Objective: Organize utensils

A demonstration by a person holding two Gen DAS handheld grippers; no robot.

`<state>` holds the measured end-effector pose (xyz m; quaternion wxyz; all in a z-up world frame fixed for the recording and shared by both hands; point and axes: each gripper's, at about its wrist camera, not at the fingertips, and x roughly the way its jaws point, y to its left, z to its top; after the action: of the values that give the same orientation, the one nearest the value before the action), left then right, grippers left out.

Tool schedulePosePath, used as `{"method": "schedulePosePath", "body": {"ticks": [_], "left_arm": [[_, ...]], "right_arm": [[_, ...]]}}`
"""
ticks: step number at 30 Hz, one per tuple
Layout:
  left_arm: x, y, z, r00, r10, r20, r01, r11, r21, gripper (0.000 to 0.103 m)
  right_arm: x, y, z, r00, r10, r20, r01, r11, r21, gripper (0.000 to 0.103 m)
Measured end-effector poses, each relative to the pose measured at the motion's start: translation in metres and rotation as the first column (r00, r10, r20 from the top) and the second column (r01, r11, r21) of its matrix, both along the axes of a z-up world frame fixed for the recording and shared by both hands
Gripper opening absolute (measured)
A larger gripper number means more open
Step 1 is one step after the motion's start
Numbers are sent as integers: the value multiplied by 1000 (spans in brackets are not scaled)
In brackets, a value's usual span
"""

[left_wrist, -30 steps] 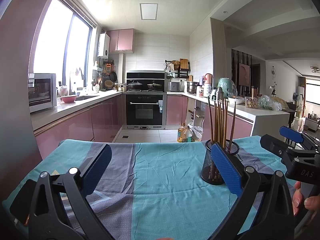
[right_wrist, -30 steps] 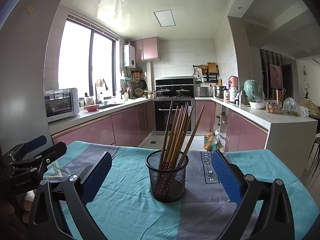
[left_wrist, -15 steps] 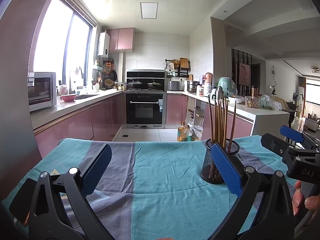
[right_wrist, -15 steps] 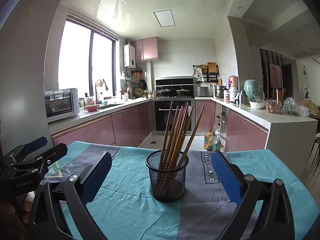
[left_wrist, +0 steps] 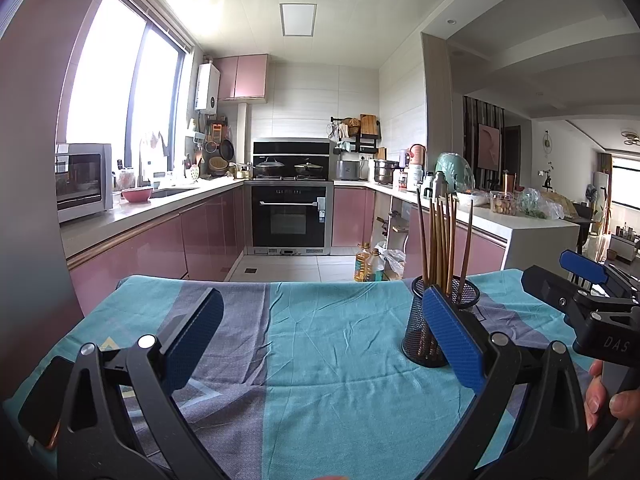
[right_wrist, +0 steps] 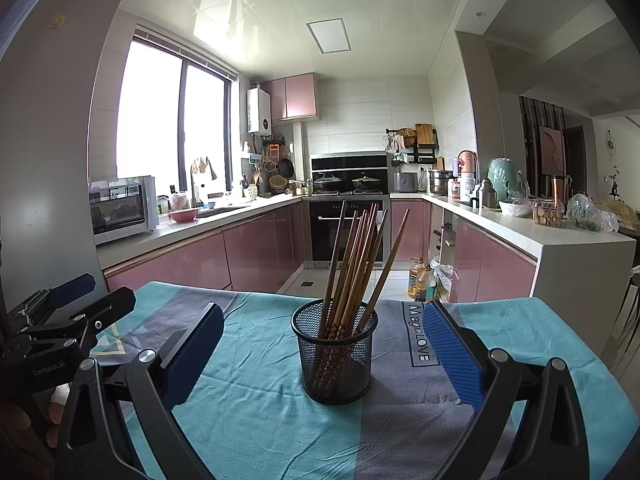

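Kitchen cabinets stand behind our cloth-covered surface (right_wrist: 248,420). We hold the right hand-held gripper (right_wrist: 320,352) spread wide and empty, the mesh cup (right_wrist: 335,356) of chopsticks (right_wrist: 352,264) just ahead between its pads. Our left hand-held gripper (left_wrist: 320,340), also spread, has the cup ahead-right. Sorting seems finished or unstarted; next we'd need stray utensils, and none show.

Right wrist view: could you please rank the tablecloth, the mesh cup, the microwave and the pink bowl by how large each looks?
1. Tablecloth, by far the largest.
2. Mesh cup and microwave: they look alike in size, and the cup's nearness to the camera inflates it, so I won't rank them.
3. Pink bowl, the smallest.
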<state>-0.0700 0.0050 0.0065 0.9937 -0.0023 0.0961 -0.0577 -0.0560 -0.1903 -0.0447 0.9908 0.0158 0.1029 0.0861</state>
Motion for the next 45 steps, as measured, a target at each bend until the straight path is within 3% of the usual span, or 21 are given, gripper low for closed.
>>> {"method": "schedulePosePath", "body": {"ticks": [45], "left_arm": [[0, -3, -4, 1000, -15, -1, 15, 999, 32, 95]], "right_arm": [[7, -1, -6, 1000, 6, -29, -6, 1000, 15, 97]]}}
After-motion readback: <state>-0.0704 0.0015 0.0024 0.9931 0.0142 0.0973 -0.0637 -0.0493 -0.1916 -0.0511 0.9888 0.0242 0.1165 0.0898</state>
